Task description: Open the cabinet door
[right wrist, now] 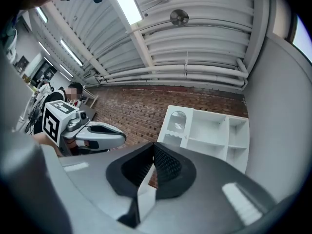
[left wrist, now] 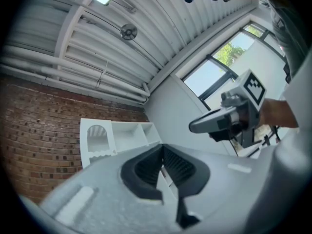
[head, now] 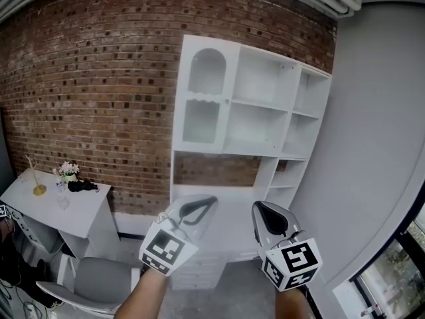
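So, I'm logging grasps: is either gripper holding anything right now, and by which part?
Nothing is held. The left gripper and the right gripper both have jaws closed together with nothing between them, short of the cabinet door.

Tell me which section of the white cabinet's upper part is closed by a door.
The leftmost section: its door, with an arched panel above a square one, is shut. The sections to its right are open shelves.

A red brick wall [head: 99, 98] fills the upper left of the head view; a plain grey wall [head: 372, 145] takes the right. At lower left a white desk [head: 86, 208] carries small flowers [head: 68, 170], a grey chair [head: 99, 278] sits below it, and a window [head: 392, 271] shows at lower right.
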`<state>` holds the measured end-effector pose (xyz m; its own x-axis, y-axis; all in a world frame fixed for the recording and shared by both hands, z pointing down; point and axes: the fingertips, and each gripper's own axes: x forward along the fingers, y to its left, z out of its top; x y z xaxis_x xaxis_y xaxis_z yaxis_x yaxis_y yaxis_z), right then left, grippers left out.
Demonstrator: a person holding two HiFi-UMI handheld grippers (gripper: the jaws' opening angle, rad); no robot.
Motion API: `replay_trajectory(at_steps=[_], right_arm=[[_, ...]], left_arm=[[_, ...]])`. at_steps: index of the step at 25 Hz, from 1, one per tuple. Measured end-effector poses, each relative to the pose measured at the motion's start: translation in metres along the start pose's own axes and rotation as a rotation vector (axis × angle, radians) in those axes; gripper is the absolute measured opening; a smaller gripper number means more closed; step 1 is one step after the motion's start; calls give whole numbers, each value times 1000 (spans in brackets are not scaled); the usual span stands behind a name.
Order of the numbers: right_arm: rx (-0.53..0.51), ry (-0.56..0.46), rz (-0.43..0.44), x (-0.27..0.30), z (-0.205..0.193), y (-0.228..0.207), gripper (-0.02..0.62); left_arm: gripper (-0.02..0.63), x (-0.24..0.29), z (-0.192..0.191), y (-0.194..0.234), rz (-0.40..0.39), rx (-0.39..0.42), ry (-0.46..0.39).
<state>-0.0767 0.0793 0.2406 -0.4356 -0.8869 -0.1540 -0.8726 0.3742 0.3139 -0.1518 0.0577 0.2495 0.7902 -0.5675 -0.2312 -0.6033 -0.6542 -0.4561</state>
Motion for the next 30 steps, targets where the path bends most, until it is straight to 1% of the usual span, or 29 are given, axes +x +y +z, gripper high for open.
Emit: replay_trajectory(at_steps=[6, 14, 22, 30], right_arm=[[13, -8, 26, 13, -10, -9, 5], [31, -40, 82, 25, -24, -41, 5], [39, -64, 130, 34, -41, -79, 5], [53, -83, 146, 36, -58, -109, 5]], left_arm=[[2, 8, -13, 8, 27, -7, 20], [2, 38, -22, 10, 78, 20, 59], [2, 77, -38, 4, 115, 37, 93], [2, 103, -51, -10, 123, 53, 114]])
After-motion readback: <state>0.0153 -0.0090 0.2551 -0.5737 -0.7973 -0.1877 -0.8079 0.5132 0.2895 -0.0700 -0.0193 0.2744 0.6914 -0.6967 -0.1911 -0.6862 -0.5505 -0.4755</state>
